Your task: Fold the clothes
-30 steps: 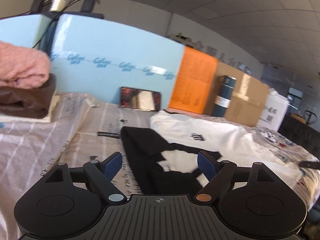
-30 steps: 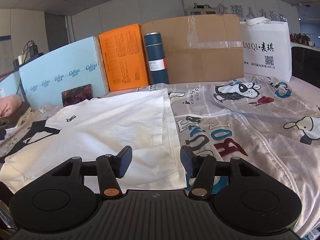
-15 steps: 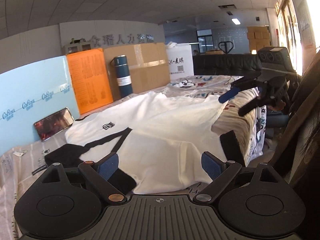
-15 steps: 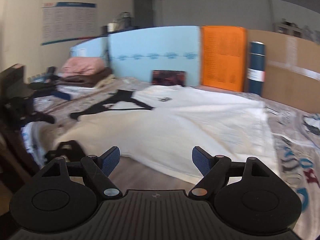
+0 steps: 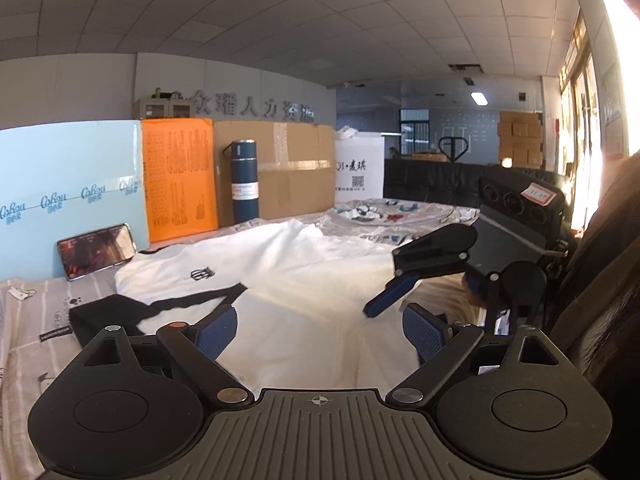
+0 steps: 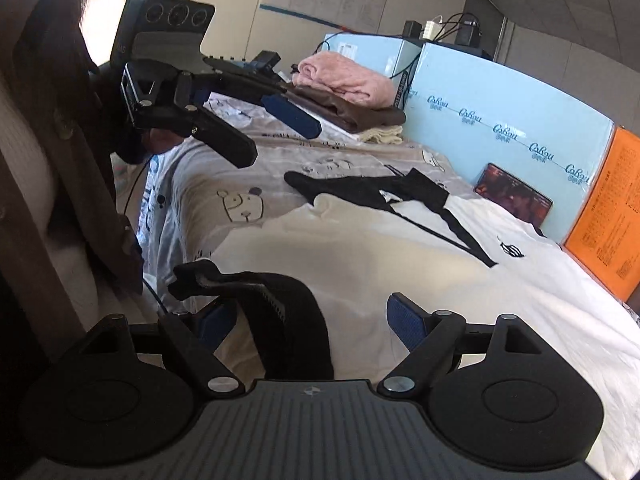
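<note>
A white T-shirt [image 5: 304,280] with black sleeves and a small chest logo lies spread on the patterned bedsheet; it also shows in the right wrist view [image 6: 400,248]. My left gripper [image 5: 320,330] is open and empty, just above the shirt's near edge. My right gripper [image 6: 308,322] is open, with a black sleeve [image 6: 280,312] draped between its fingers, not clamped. Each gripper shows in the other's view: the right one [image 5: 404,296] near the shirt's hem, the left one [image 6: 256,128] raised above the bed's near left side.
A phone [image 5: 96,250] leans on a light blue panel [image 5: 68,196]. An orange board [image 5: 180,180], dark blue flask [image 5: 245,182], cardboard box [image 5: 296,168] and white bag [image 5: 358,172] line the back. Folded pink and brown clothes [image 6: 344,92] sit at the bed's far left.
Both grippers have swung round to face each other across the shirt. The right gripper has come down to the near black sleeve. The left one now looks along the shirt toward the right gripper.
</note>
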